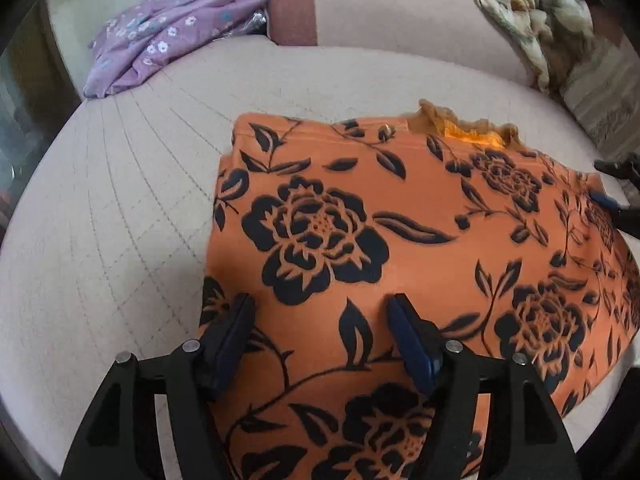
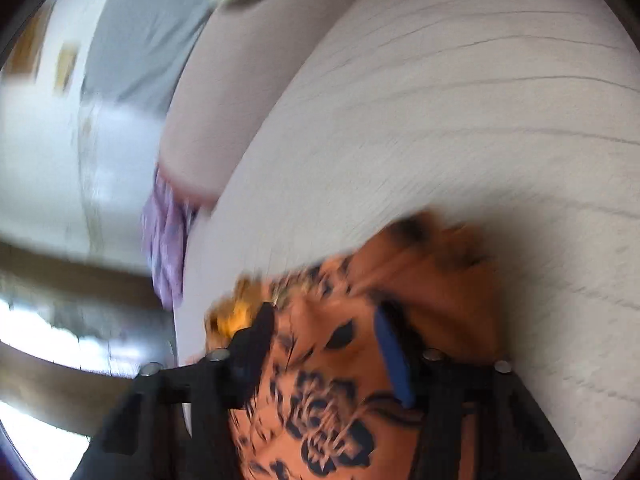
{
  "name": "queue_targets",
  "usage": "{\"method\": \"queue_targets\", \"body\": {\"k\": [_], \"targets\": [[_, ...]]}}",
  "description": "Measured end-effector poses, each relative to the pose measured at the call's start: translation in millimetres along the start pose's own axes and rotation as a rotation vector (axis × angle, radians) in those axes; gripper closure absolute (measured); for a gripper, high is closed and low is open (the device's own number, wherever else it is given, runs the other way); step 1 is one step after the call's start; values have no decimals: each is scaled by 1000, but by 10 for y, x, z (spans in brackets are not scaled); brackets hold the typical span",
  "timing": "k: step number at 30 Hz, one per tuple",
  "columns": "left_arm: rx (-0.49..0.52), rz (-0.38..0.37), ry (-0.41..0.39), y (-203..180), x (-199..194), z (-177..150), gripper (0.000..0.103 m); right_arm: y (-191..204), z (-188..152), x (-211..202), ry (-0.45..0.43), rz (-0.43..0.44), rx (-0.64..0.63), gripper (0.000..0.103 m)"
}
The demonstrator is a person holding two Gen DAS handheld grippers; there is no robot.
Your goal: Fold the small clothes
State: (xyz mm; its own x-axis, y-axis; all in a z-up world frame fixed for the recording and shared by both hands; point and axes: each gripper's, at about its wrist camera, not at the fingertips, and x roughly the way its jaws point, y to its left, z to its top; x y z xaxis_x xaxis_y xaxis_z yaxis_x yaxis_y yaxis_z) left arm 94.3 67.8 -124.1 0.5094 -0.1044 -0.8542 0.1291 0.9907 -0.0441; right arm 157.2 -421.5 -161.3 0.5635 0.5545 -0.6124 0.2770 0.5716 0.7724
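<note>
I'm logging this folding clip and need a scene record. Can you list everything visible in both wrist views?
Orange garment with black flower print: one, orange and black, spread on the couch seat under both grippers; frilled orange trim at its far edge.
Purple floral cloth: one, lilac with small flowers, bunched at the far left corner of the seat.
Beige patterned crumpled cloth: one, cream and tan, draped over the backrest at far right.
Pale quilted couch: one, pinkish beige, with a rust-brown band on the backrest.
Left gripper: black with blue pads, open over the garment's near part.
Right gripper: black with blue pads, open over the garment; view blurred.
</note>
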Motion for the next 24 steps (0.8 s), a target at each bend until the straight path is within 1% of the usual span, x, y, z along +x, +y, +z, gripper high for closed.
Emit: {"method": "queue_targets", "body": {"k": [1, 2, 3, 4, 5, 6, 7, 8, 11, 12, 13, 14, 16, 18, 19, 21, 22, 23, 24], "targets": [[-2, -2, -3, -13, -42, 11, 32, 29, -14, -40, -20, -4, -2, 37], [2, 0, -2, -25, -58, 14, 32, 102, -49, -89, -40, 3, -36, 25], [6, 11, 1, -42, -69, 3, 32, 142, -85, -68, -40, -3, -73, 24], [5, 14, 9, -53, -70, -5, 32, 151, -126, 29, -9, -90, -134, 27], [0, 12, 16, -67, -91, -23, 32, 126, -91, 15, 3, -97, -134, 30], [-14, 4, 6, -59, -166, -60, 32, 136, -118, -21, -23, -78, -107, 28], [-25, -1, -8, -53, -244, -103, 32, 201, -162, -69, -44, -79, -91, 28], [-31, -1, -15, -41, -310, -144, 32, 252, -203, -129, -56, -80, -101, 27], [-34, 1, -29, -32, -495, -268, 32, 615, -537, -258, -71, -97, -238, 27], [-38, 0, -35, -34, -551, -324, 32, 756, -744, -311, -64, -82, -285, 27], [-39, -2, -35, -49, -555, -306, 32, 845, -901, -352, -50, -59, -304, 27], [-43, -5, -33, -55, -586, -358, 32, 881, -986, -427, -40, -41, -314, 26], [-51, -8, -27, -63, -629, -418, 32, 979, -1417, -480, -11, 16, -337, 23], [-60, -15, -23, -57, -651, -519, 31, 835, -1678, -542, 35, 48, -342, 22], [-60, -8, -17, -49, -629, -527, 31, 696, -1811, -519, 57, 32, -339, 21], [-53, 36, 23, -28, -525, -592, 30, 430, -1937, -373, 92, -43, -283, 22], [-41, 54, 60, -10, -440, -645, 30, 276, -1975, -329, 91, -49, -231, 23], [-32, 50, 55, -1, -443, -682, 30, 243, -1989, -394, 55, -12, -207, 23], [-26, 49, 35, 5, -489, -705, 30, 254, -1982, -431, 41, -11, -182, 22]]}}
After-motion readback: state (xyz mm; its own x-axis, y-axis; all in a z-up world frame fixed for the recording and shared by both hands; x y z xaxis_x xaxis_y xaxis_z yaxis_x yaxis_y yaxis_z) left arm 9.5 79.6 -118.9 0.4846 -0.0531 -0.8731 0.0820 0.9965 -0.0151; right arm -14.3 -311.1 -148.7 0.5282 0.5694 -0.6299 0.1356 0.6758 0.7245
